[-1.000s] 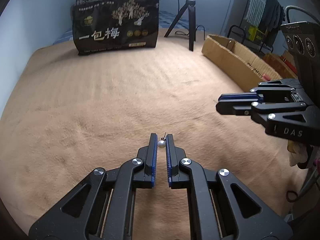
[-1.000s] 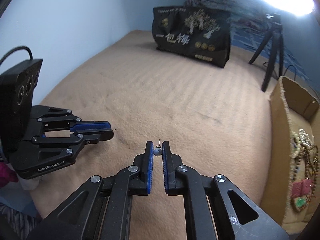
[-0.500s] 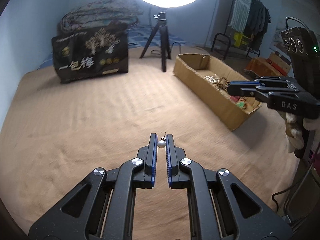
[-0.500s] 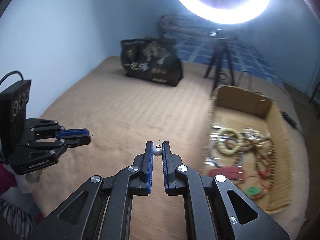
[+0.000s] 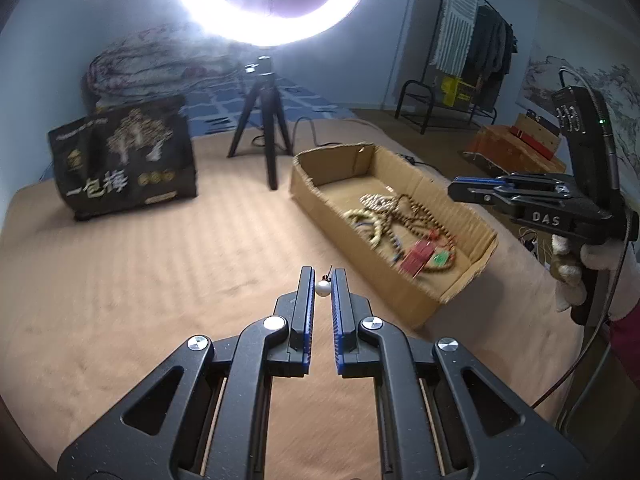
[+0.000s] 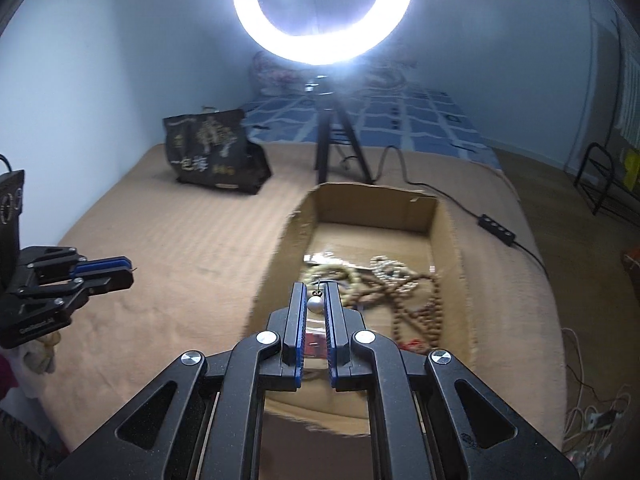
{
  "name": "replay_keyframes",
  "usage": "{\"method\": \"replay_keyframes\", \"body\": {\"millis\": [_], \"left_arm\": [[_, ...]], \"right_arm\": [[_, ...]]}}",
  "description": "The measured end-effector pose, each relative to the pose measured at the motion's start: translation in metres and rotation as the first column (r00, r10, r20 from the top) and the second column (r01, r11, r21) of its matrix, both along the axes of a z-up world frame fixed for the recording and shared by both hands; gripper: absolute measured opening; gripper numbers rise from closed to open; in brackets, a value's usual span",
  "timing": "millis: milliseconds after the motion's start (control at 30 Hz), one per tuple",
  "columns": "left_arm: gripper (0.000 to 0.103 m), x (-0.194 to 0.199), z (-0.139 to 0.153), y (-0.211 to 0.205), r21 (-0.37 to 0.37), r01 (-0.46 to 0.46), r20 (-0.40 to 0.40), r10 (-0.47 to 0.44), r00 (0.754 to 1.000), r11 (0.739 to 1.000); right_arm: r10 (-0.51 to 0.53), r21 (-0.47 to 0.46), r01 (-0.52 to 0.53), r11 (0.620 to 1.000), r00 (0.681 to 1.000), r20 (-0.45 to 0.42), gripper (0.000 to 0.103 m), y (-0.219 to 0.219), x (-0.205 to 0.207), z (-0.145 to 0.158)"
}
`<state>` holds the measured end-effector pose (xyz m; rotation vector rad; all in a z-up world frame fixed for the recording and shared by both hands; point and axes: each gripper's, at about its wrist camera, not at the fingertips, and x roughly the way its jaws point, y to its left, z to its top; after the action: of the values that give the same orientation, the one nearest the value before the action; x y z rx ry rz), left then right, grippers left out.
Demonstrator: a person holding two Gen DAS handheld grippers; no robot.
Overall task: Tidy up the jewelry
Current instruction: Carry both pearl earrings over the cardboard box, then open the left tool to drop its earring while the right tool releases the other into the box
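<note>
We log: left gripper (image 5: pixel 323 280), frame centre, clamped on pearl earring (image 5: pixel 322 288) above tan blanket (image 5: pixel 160 280). Right gripper (image 6: pixel 315 294), frame centre, clamped on second pearl earring (image 6: pixel 315 304) over cardboard box (image 6: pixel 376 206). Box interior, centre right: bead necklaces (image 6: pixel 416 292), tangled; red tag (image 5: pixel 418 258). Upper frame: ring light (image 6: pixel 322 12) on tripod (image 5: pixel 262 128). Upper left: black printed bag (image 5: pixel 124 160).

A lit ring light (image 6: pixel 323 12) on a tripod (image 5: pixel 262 120) stands beside a dark printed bag (image 5: pixel 124 160) on the tan blanket (image 5: pixel 140 280).
</note>
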<state>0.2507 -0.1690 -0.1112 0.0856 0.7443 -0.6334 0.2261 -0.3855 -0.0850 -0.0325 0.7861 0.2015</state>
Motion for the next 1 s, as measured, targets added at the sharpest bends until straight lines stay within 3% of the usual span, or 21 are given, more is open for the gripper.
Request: {"method": "replay_keyframes", "body": {"millis": [433,1000], "left_arm": [[0.006,0.026,0.008,-0.061,-0.022,0.038,0.009,-0.037,0.999,0.999],[0.006,0.046,0.0,-0.113,-0.01,0.059,0.002,-0.059,0.998,0.998]], "right_arm": [[-0.057,-0.007,0.057,0.998,0.998,0.021,0.007,-0.035,0.028,0.002],[-0.09,0.016,0.09,0.996,0.996,-0.021,0.007,-0.052,0.072,-0.015]]}}
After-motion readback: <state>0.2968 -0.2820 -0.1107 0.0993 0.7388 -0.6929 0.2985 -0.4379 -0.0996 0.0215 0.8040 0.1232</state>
